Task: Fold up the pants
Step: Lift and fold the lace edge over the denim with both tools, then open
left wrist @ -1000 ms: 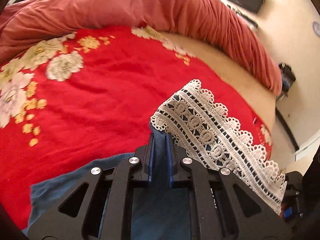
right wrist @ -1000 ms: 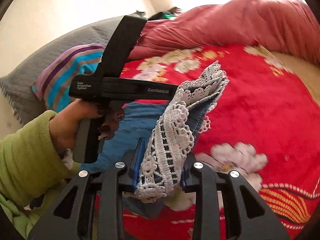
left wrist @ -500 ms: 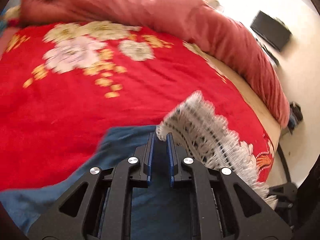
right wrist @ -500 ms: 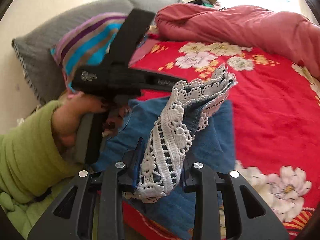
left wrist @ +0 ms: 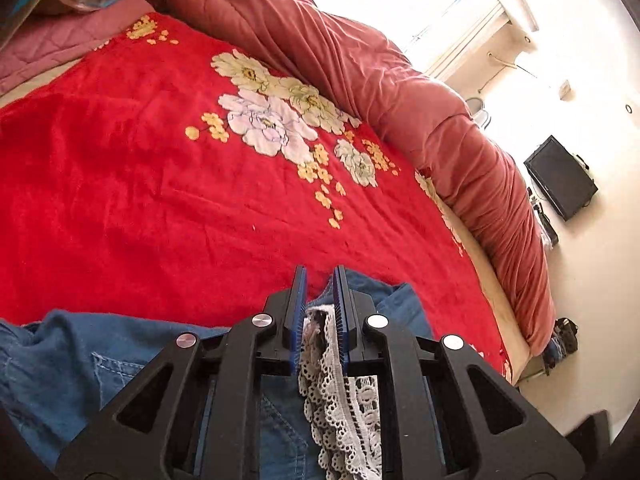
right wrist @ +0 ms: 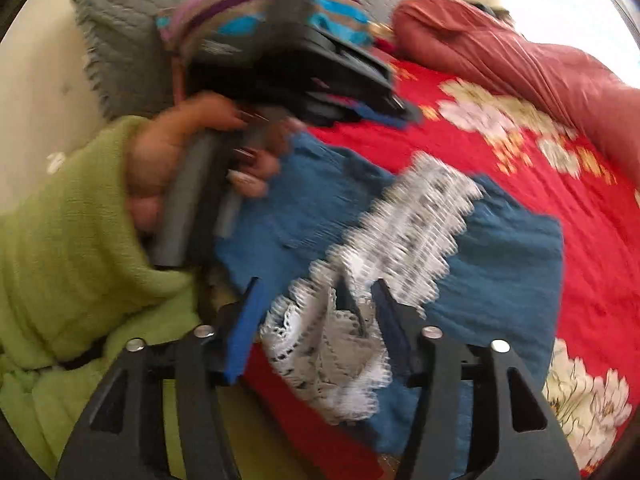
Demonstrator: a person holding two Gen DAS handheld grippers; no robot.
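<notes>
Blue denim pants (left wrist: 80, 368) with a white lace hem (left wrist: 336, 412) lie on the red flowered blanket (left wrist: 140, 200). My left gripper (left wrist: 319, 276) is shut on the lace hem, which runs back between its blue pads over the denim. In the right wrist view the pants (right wrist: 512, 264) lie doubled over, with the lace hem (right wrist: 416, 216) spread on top. My right gripper (right wrist: 316, 284) is opening; bunched lace sits between its jaws, and the left pad stands clear of it. A hand in a green sleeve (right wrist: 80, 232) holds the blurred left gripper (right wrist: 400, 114) above the pants' far edge.
A rolled pink-red quilt (left wrist: 420, 92) runs along the blanket's far side. A striped pillow (right wrist: 224, 16) and a grey pillow (right wrist: 132, 32) lie at the head of the bed. A black box (left wrist: 560, 178) stands by the wall beyond the bed's edge.
Both grippers swept across the bed and rolled, carrying the lace hem over the denim. The right jaws, shut on the lace before, have spread apart. The left stays shut.
</notes>
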